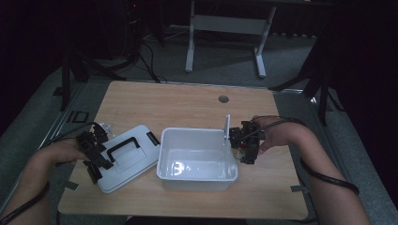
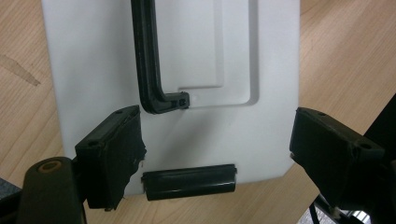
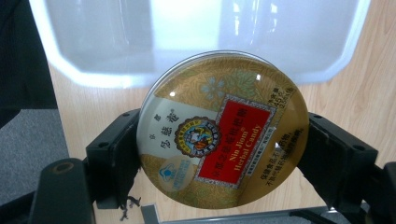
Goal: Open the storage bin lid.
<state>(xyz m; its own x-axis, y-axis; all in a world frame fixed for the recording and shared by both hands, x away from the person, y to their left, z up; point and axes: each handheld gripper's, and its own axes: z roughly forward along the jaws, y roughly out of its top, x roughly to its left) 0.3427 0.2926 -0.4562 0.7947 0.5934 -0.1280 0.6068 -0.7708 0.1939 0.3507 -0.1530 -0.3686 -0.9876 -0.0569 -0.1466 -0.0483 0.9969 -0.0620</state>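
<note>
Right gripper view, foreground: the right gripper [image 3: 222, 154] is clenched on a round candy tin [image 3: 223, 129], one black jaw pressed against each side of its rim. The tin fills the centre of the frame, gold lid facing the camera, red label slanted across it. Just beyond it, in the upper part of the frame, lies the near wall of the white tub [image 3: 205, 42], standing on the wooden table [image 3: 359, 93].

Left gripper view, foreground: the left gripper [image 2: 217, 154] is released, jaws spread wide at lower left and lower right, over the near end of the white lid [image 2: 93, 60]. Pads clear of the lid. A black latch [image 2: 189, 183] sits at the lid's near edge, bottom centre; the black handle [image 2: 149, 70] runs up toward the top of the frame.

High view: lid at lower left of the table, flat, just beside the tub at centre. Right gripper with the tin at the tub's right rim, centre right.
</note>
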